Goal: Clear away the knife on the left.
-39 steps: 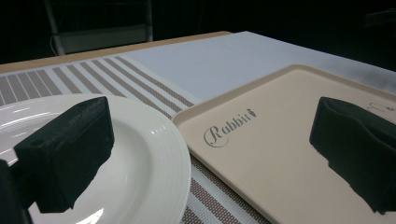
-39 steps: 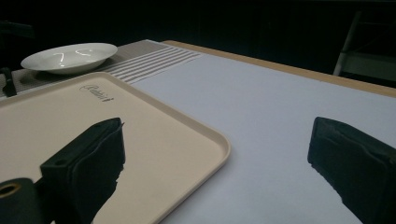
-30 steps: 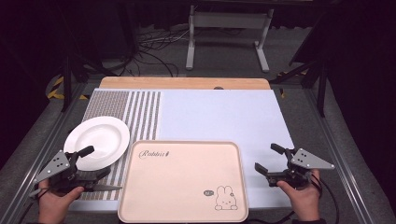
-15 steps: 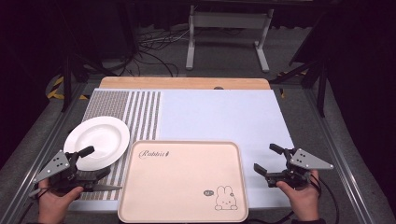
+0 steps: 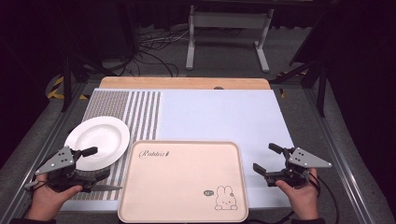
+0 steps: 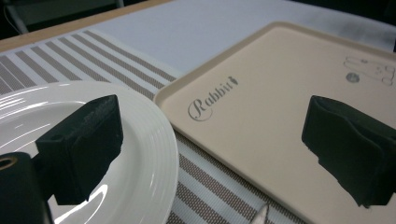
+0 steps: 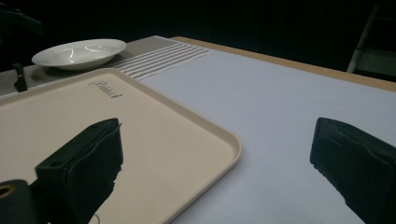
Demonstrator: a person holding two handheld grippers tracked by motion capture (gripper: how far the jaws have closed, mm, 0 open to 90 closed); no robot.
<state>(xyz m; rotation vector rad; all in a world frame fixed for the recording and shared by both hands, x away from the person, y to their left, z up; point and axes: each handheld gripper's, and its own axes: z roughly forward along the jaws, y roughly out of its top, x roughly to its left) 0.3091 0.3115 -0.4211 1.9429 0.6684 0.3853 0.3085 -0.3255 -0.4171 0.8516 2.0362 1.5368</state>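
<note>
From the high view, the left gripper (image 5: 92,163) has its jaws spread with nothing between them, though they have just been closing a little, straddling the near rim of the white plate (image 5: 97,140) on the striped mat (image 5: 140,116), while the right gripper (image 5: 267,158) hangs agape and empty over the pale blue mat (image 5: 219,116) beside the beige tray (image 5: 183,182), which reads "Rabbit" in script and bears a small rabbit drawing (image 5: 224,198). In the left gripper view, one jaw sits over the plate (image 6: 140,154) and the other over the tray (image 6: 261,93), where "Rabbit" (image 6: 211,97) is legible. In the right gripper view, the jaws stand wide, one above the tray (image 7: 154,135), the plate (image 7: 79,53) far off.
</note>
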